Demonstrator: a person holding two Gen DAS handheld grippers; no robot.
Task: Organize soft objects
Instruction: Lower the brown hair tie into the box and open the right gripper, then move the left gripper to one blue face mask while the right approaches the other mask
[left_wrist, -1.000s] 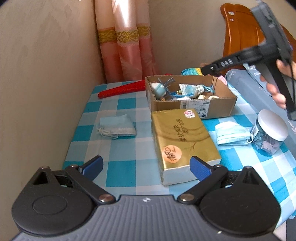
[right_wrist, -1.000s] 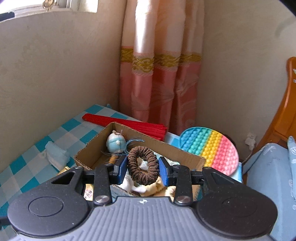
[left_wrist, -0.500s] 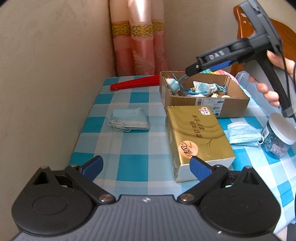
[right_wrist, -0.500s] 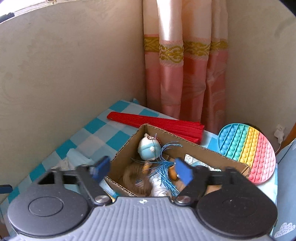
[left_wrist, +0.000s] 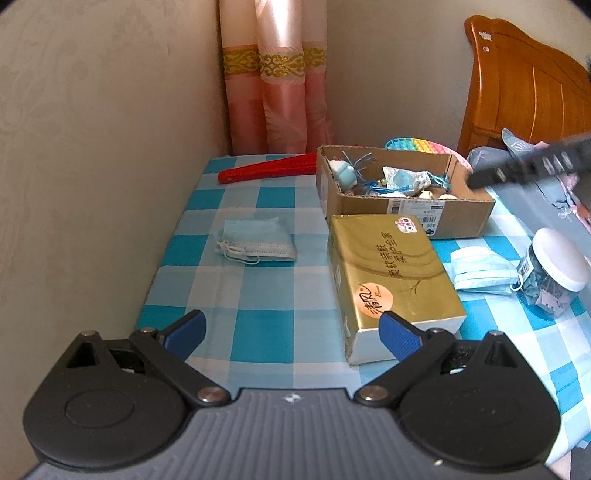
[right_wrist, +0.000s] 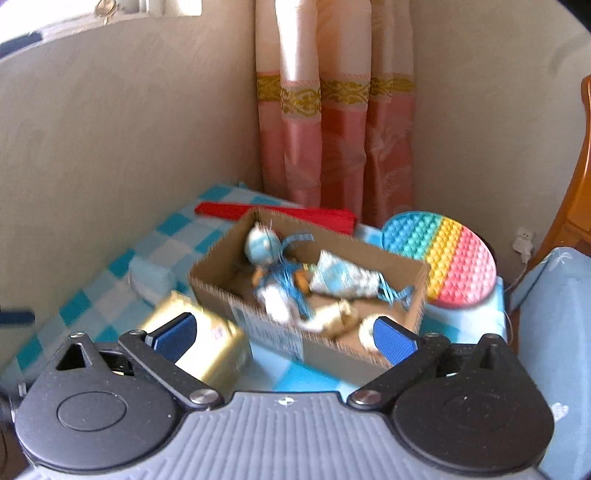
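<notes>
While the right gripper (right_wrist: 284, 332) is hanging above the near side of the cardboard box (right_wrist: 280, 332), its jaws are opening wide with nothing between the blue pads (right_wrist: 173, 334). The box is sitting toward the table's far edge, holding a small blue plush (left_wrist: 341, 173), tangled blue cords and other soft bits. The left gripper (left_wrist: 291, 332) is hovering over the table's near edge (left_wrist: 258, 354), jaws spread wide and empty. A folded face mask (left_wrist: 255, 242) is lying near the table's left edge, and a second mask (left_wrist: 484, 275) is resting toward the right edge, touching a white-lidded jar (left_wrist: 554, 273). A gold packet (left_wrist: 391, 280) is lying just in front of the box.
</notes>
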